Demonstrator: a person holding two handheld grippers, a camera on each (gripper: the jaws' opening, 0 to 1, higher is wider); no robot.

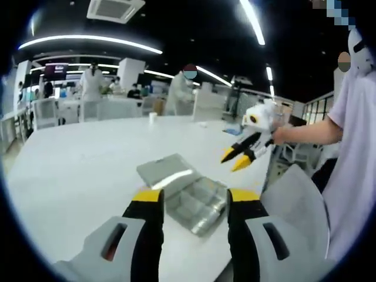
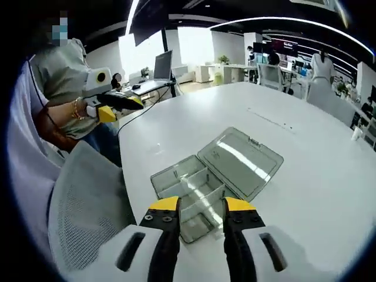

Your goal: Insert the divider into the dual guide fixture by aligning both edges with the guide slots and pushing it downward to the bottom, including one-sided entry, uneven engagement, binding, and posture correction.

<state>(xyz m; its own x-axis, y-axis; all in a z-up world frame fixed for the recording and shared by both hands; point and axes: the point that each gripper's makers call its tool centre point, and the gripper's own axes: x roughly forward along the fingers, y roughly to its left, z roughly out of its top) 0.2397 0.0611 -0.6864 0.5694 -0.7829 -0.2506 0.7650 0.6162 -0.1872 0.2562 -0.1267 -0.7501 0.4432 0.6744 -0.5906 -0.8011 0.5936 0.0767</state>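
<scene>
Your white desk (image 2: 317, 170) carries a clear plastic compartment box (image 2: 194, 191), lid (image 2: 241, 154) folded flat beside its tray, just ahead of both tools. That tray, with its thin partitions, looks to be the guide fixture; which divider you must seat, I cannot tell. Expect light, stiff, slippery, brittle plastic: pinch a divider by its top edge, mid-span. Your left tool (image 1: 194, 197) and right tool (image 2: 201, 204) both stand moderately open, holding nothing. No readable writing on the box.
</scene>
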